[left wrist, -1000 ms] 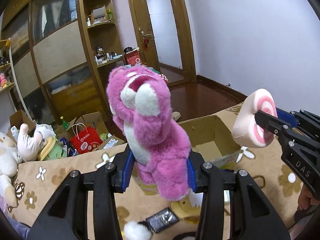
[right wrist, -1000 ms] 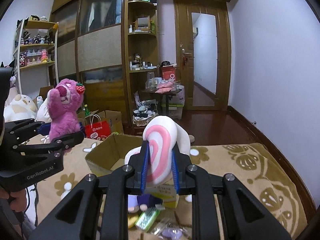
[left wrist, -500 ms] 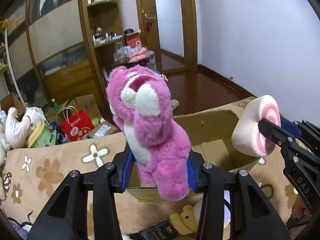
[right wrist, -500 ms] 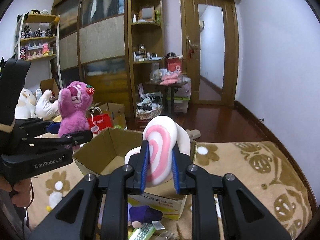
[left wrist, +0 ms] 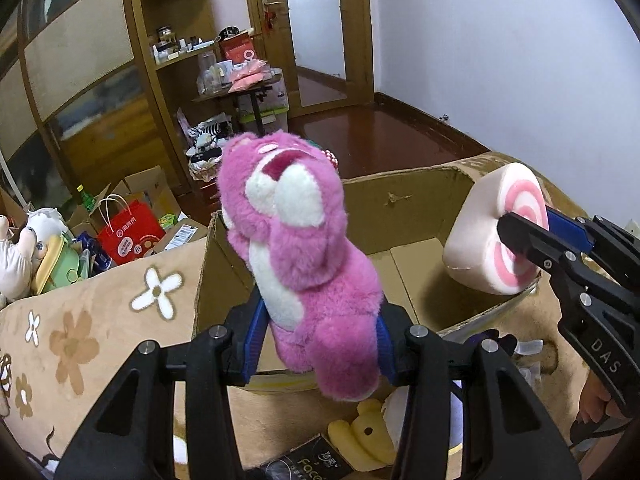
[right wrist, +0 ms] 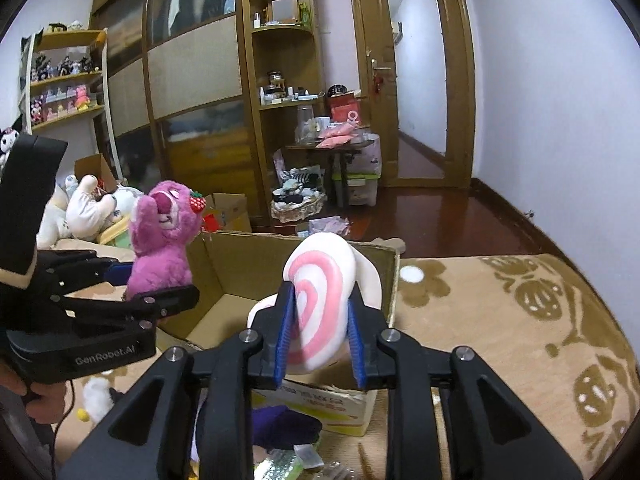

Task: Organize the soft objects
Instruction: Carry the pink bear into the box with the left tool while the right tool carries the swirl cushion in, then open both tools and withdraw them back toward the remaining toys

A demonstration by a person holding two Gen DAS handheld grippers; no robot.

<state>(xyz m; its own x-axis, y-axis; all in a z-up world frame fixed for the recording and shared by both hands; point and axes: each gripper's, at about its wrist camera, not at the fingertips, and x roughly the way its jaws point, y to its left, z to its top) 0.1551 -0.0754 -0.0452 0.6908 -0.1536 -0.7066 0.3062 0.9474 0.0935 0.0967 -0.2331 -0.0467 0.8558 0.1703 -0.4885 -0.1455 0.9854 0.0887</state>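
the cardboard box (left wrist: pixel 404 204) stands open at the top, its floor bare and brown, so there is free room straight down into it. its upright walls and raised flap fence the sides. over its near edge the pink bear (left wrist: pixel 300 256) fills the left hand-held gripper (left wrist: pixel 318 340); over its right rim the swirl cushion (left wrist: pixel 496 228) fills the right hand-held gripper (right wrist: pixel 318 344). small toys crowd the blanket (left wrist: pixel 80 320) in front of the box.

Pink bear (left wrist: pixel 304 264), swirl cushion (left wrist: pixel 496 236) above box (left wrist: pixel 400 200)

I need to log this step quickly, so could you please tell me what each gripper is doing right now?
Left gripper: closed on the pink plush bear.
Right gripper: closed on the pink-and-white swirl cushion.
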